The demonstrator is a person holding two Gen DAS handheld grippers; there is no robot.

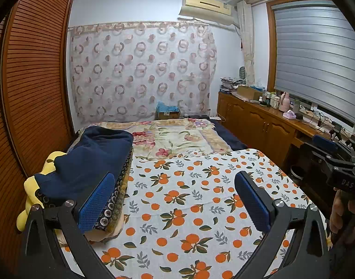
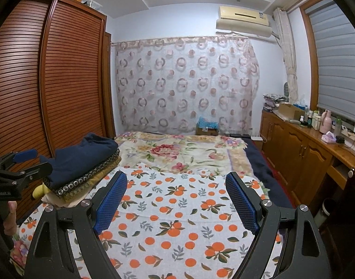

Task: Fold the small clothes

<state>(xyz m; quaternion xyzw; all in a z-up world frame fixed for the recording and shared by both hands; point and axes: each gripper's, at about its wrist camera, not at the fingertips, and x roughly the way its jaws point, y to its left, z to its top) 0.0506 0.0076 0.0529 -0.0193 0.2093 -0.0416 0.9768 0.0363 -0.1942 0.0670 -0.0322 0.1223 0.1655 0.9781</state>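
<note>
Both grippers hover over the orange-print cloth [image 1: 200,197] spread across the bed's near end. The left gripper [image 1: 175,200] and the right gripper [image 2: 176,200] each have their jaws spread wide, holding nothing. A stack of folded clothes [image 1: 89,162] (navy piece on top) sits at the cloth's left edge, beside the wardrobe [image 2: 68,69].

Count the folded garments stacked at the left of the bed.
3 visible: a navy garment on top, a dark ring-patterned one beneath it, an olive one under that. Cream and yellow fabric below may hide more.
</note>
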